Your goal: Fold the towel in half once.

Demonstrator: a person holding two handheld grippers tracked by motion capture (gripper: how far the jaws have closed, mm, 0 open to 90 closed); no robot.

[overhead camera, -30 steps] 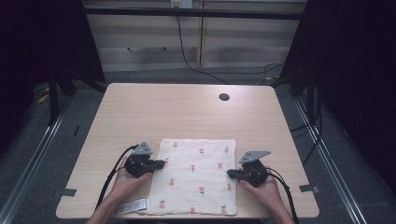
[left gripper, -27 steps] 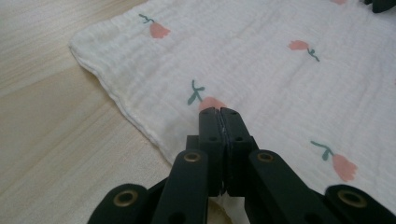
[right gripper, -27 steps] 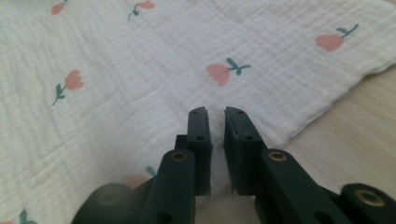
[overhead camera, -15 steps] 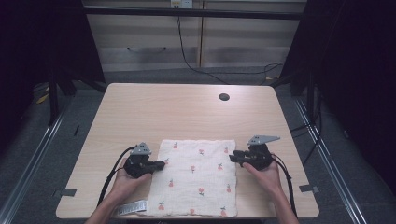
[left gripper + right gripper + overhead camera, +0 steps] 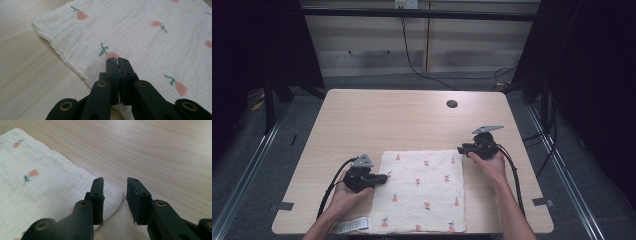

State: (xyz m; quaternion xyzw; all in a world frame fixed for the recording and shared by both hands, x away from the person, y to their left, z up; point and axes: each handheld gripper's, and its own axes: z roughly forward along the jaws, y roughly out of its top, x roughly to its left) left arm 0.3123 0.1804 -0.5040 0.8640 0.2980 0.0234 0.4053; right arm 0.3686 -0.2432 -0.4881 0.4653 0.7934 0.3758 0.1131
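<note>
A white cloth (image 5: 422,190) printed with small pink flowers lies flat at the table's near edge. My left gripper (image 5: 385,176) rests at the cloth's left edge. In the left gripper view its jaws (image 5: 117,59) are shut, tips down on the cloth (image 5: 150,37) beside a flower; I cannot tell whether any fabric is pinched. My right gripper (image 5: 460,149) sits at the cloth's far right corner. Its jaws (image 5: 115,181) have just been opening and stand apart, with the corner of the cloth (image 5: 45,192) lying under the gap, untouched by the pads.
The light wooden table (image 5: 387,120) has a round cable hole (image 5: 452,104) at the far right. A white tag (image 5: 352,225) pokes out at the cloth's near left corner. Black cables trail from both grippers toward the person.
My right gripper has let go of the cloth's right edge, opened, and moved away from the person to the far right corner. The left gripper and the cloth have stayed put.
</note>
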